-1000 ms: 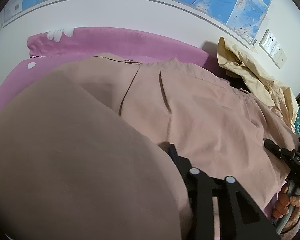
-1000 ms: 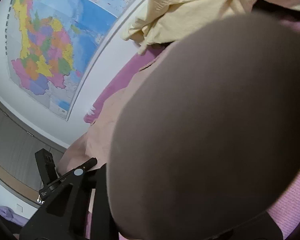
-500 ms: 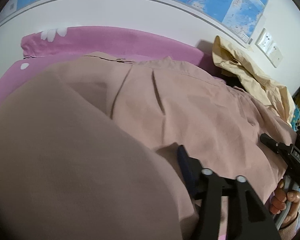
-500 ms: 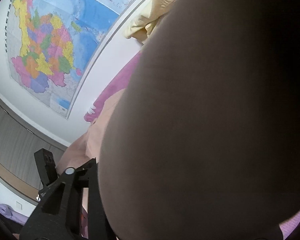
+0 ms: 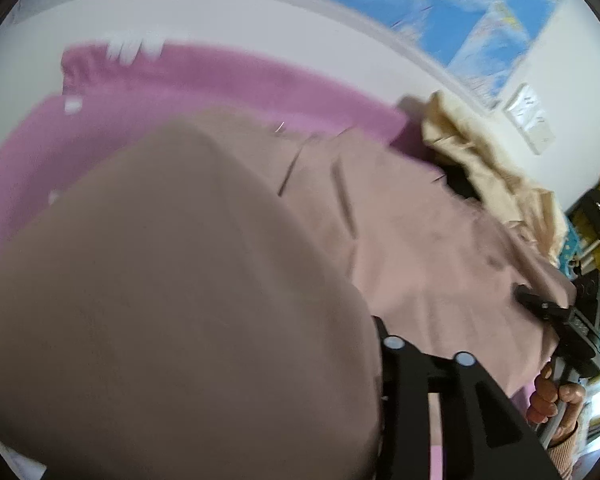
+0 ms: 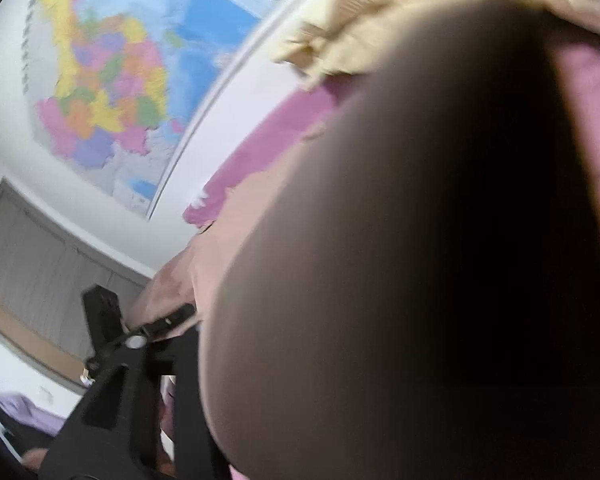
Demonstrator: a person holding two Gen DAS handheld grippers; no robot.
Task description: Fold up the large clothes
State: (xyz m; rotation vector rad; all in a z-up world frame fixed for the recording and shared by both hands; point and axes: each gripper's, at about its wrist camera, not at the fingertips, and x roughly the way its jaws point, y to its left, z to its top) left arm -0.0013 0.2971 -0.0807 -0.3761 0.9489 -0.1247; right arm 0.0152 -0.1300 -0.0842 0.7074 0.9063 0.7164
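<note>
The large dusty-pink cotton garment (image 5: 420, 248) lies spread on the pink fleece bedspread (image 5: 220, 84). It looks soft, light and limp, best pinched at a hem edge. A fold drapes over each lens. The right gripper (image 5: 536, 304) is opening, cloth between its jaws; the left gripper's (image 6: 172, 318) grip cannot be told.

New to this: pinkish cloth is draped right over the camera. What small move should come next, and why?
Probably ease the right tool back, letting the fold drop: its jaws are opening, and the pinkish garment covers them, hiding any grip.
</note>
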